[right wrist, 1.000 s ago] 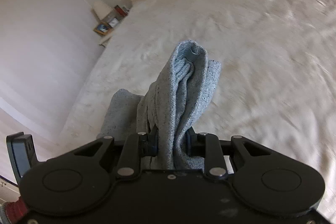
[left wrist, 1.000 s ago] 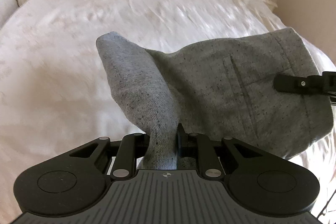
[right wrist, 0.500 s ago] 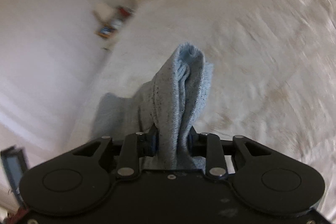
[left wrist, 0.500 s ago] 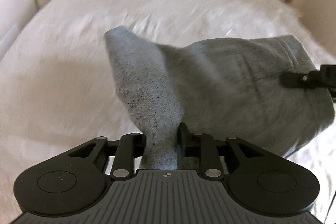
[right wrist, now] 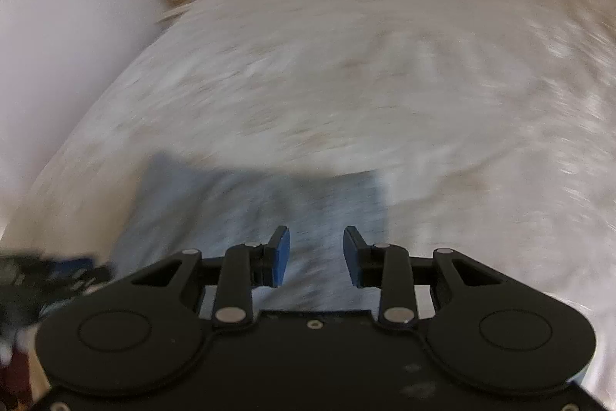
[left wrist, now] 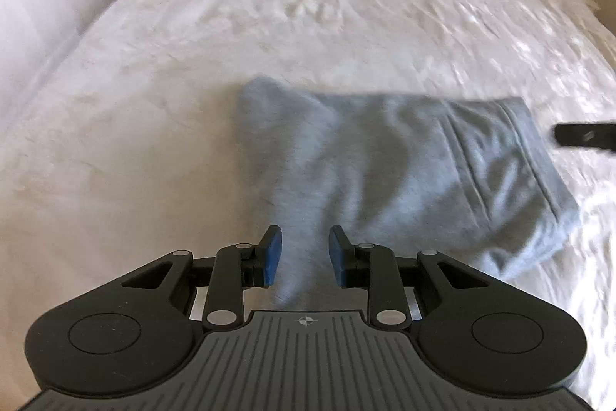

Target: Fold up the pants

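Left wrist view: the left gripper [left wrist: 304, 255] stands with its jaws parted and nothing clamped. A ridge of the grey pants [left wrist: 404, 180] runs up between the blue pads [left wrist: 271, 257] without visible pinch; whether cloth brushes a pad cannot be told. The garment lies as a compact folded bundle on the white bed [left wrist: 154, 103], directly ahead of this gripper and spreading to its right, with a pocket seam on the far right portion. The tip of the right gripper [left wrist: 585, 137] shows at the right edge, beside the bundle's far corner. Judgement: the jaws are open because the fold is laid down and the cloth let go.

Right wrist view: heavily blurred. The right gripper [right wrist: 315, 257] is likewise parted and holds nothing. The pants [right wrist: 250, 203] lie flat ahead and to its left, reaching under the gap between the jaws. The bedspread [right wrist: 462, 103] fills the space beyond and to the right. Judgement: both tools appear placed at opposite ends of the bundle, consistent with a two-handed fold now set down.
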`<action>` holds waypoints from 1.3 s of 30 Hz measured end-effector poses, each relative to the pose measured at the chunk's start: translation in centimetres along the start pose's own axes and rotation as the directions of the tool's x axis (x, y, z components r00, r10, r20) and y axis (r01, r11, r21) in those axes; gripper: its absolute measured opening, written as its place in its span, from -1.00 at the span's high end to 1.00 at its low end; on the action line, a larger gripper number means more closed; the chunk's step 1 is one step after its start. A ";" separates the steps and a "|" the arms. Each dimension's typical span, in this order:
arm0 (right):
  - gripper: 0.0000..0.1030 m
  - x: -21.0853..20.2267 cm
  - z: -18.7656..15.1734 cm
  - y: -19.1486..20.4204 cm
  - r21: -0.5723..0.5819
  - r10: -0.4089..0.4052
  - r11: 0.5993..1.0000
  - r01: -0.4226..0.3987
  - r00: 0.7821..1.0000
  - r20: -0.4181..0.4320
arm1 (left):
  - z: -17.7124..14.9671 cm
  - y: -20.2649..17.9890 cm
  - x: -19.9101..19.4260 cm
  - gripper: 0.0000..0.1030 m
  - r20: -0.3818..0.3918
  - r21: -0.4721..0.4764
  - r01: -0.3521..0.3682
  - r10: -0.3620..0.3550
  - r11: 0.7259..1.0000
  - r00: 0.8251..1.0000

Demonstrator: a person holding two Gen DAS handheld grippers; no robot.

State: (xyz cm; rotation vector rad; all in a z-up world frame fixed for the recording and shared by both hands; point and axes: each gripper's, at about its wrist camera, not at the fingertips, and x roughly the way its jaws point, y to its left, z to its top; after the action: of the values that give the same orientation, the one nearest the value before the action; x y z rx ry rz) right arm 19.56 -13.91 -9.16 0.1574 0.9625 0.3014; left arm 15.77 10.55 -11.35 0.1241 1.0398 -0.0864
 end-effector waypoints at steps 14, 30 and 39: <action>0.56 2.2 -2.7 -0.1 -0.021 -0.058 0.998 0.056 0.991 -0.117 | -2.6 0.2 -1.8 0.47 0.032 0.052 -0.004 0.003 0.999 0.999; 0.43 9.8 2.8 -2.1 0.045 -0.138 0.988 0.145 0.981 -0.138 | 3.3 5.0 6.4 0.43 -0.059 -0.144 -0.071 0.063 0.987 0.996; 0.25 1.7 1.7 -0.5 0.063 -0.080 0.995 0.082 0.996 -0.041 | 1.1 4.6 -2.8 0.43 0.030 -0.198 -0.038 0.045 0.980 0.999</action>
State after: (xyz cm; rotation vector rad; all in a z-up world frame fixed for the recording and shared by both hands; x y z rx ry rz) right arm 22.00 -13.82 -9.64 0.1713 1.0149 0.1993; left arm 15.89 15.01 -8.09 -0.0354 1.0058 0.0528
